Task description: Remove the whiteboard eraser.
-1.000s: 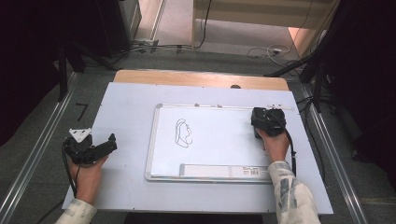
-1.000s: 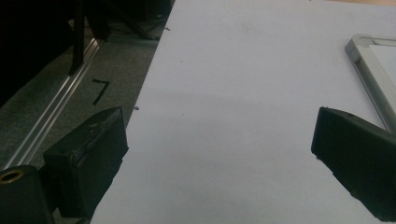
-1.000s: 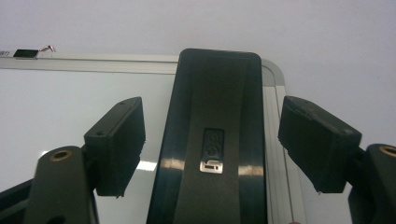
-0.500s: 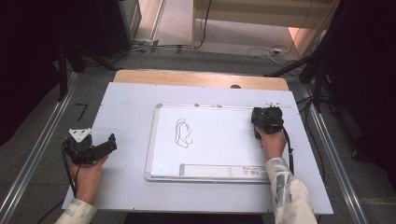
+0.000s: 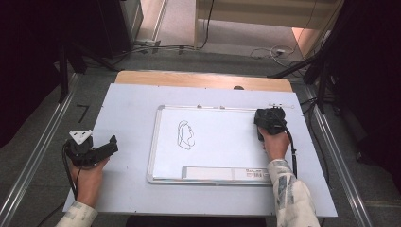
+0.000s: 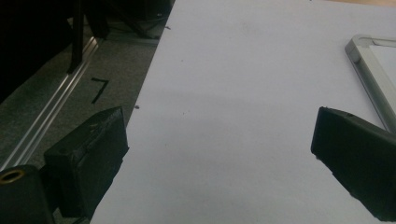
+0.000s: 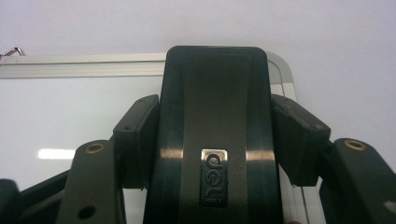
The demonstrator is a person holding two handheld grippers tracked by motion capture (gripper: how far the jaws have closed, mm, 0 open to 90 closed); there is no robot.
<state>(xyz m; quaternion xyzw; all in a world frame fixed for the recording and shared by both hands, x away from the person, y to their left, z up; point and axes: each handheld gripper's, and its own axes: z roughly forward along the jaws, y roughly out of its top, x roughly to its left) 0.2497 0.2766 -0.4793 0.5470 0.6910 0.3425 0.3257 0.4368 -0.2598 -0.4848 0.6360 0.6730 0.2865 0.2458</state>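
A whiteboard (image 5: 222,142) lies flat on the pale table, with a small black line drawing (image 5: 185,135) on its left half. At the board's top right corner my right gripper (image 5: 268,120) points down. In the right gripper view its jaws have just been closing on a black "deli" eraser (image 7: 215,93), and both pads (image 7: 137,135) press its sides; the whiteboard's framed corner (image 7: 70,107) lies beneath. My left gripper (image 5: 111,145) rests on the table left of the board, its jaws wide apart (image 6: 219,154) with bare table between them.
A label strip (image 5: 222,173) runs along the board's near edge. The whiteboard's metal frame corner (image 6: 369,70) shows at the right of the left gripper view. Grey floor and a metal rail (image 5: 33,165) flank the table; cables lie beyond the far edge.
My right forearm has shifted slightly left while the gripper stays at the board's top right corner. The left hand has not moved.
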